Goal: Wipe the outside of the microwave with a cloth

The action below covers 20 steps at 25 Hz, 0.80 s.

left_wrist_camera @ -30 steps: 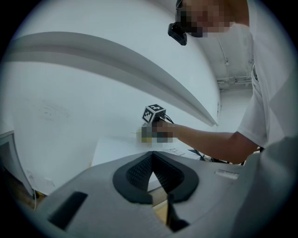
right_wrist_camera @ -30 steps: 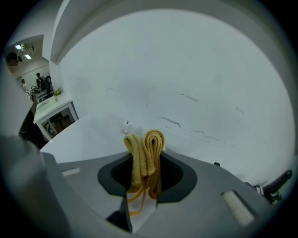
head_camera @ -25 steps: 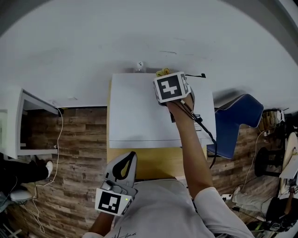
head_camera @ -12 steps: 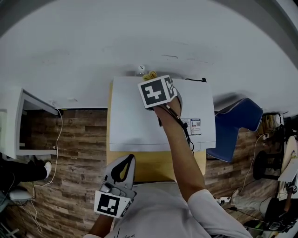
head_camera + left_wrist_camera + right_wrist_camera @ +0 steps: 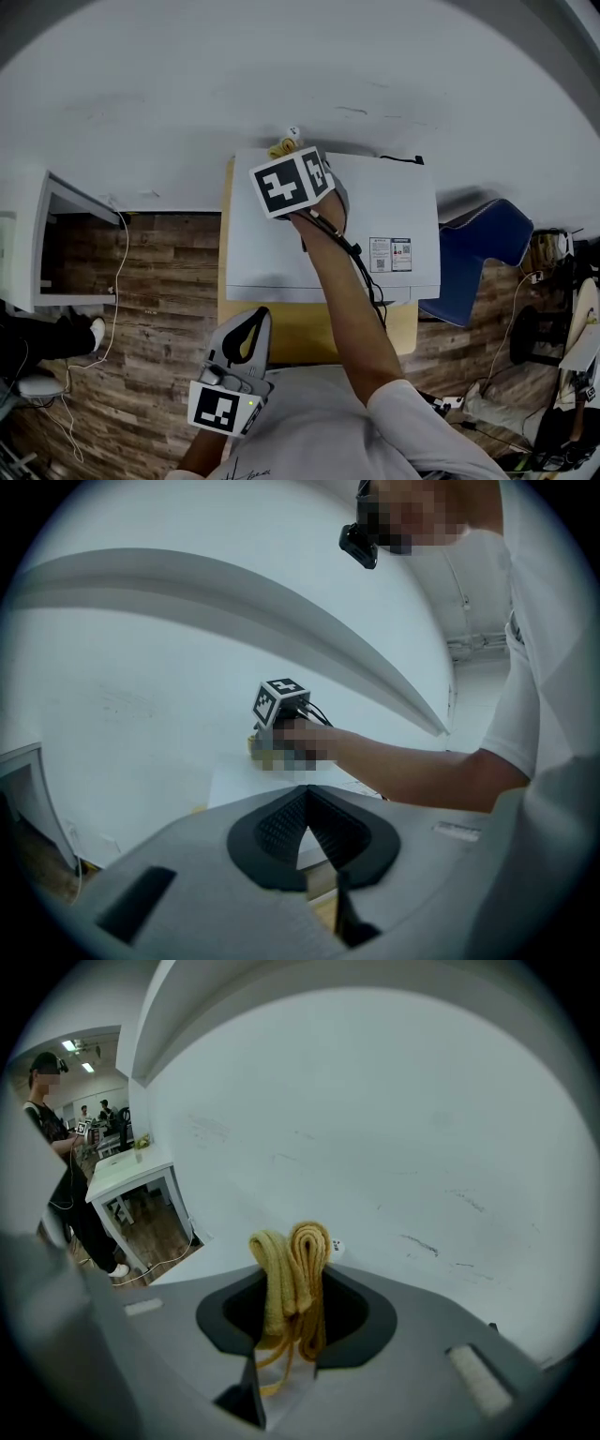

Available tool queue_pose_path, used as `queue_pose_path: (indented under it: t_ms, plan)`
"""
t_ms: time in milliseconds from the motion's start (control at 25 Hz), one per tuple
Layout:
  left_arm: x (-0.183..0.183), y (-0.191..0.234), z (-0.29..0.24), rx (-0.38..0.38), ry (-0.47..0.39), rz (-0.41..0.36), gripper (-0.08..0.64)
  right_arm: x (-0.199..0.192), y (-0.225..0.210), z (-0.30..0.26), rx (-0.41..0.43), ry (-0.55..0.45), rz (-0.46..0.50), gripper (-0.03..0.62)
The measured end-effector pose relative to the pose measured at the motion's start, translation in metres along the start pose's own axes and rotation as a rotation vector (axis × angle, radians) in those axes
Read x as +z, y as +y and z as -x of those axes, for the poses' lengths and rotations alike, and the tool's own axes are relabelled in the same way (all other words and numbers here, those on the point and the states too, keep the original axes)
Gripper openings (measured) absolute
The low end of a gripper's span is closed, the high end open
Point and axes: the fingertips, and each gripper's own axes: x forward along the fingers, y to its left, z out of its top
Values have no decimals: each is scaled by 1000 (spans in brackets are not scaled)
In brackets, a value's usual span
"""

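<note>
The white microwave (image 5: 394, 220) stands on a yellow table against the white wall; I look down on its flat top. My right gripper (image 5: 284, 151) rests over the top's back left part, shut on a folded yellow cloth (image 5: 292, 1274) whose tip (image 5: 281, 147) pokes out toward the wall. In the left gripper view the right gripper (image 5: 265, 747) and the microwave top (image 5: 234, 782) lie ahead. My left gripper (image 5: 253, 321) hangs low in front of the table, jaws pressed together with nothing between them (image 5: 307, 808).
A blue chair (image 5: 473, 246) stands right of the microwave. A white desk (image 5: 37, 239) sits at the left over a wood floor with a trailing cable (image 5: 120, 281). A person (image 5: 56, 1147) stands by that desk. A small white wall outlet (image 5: 337, 1248) lies just beyond the cloth.
My right gripper has slid leftward across the microwave's top with the cloth, uncovering the label stickers on the right. The left gripper has stayed put.
</note>
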Motion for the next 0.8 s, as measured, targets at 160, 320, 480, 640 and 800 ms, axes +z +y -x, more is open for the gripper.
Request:
queue_pose_path:
  t_ms: [160, 320, 480, 640, 800]
  plan:
    - [0, 5, 3, 14, 0, 6, -5, 7, 13, -3, 16, -3, 10, 120]
    - [1, 9, 6, 27, 1, 11, -5, 15, 27, -6, 35, -13, 21, 120]
    - [2, 13, 7, 34, 1, 10, -5, 22, 41, -9, 51, -20, 39, 120]
    - [3, 16, 8, 42, -1, 10, -5, 27, 51, -11, 71, -27, 42, 120]
    - [5, 16, 7, 45, -4, 8, -5, 33, 62, -12, 97, -44, 46, 120]
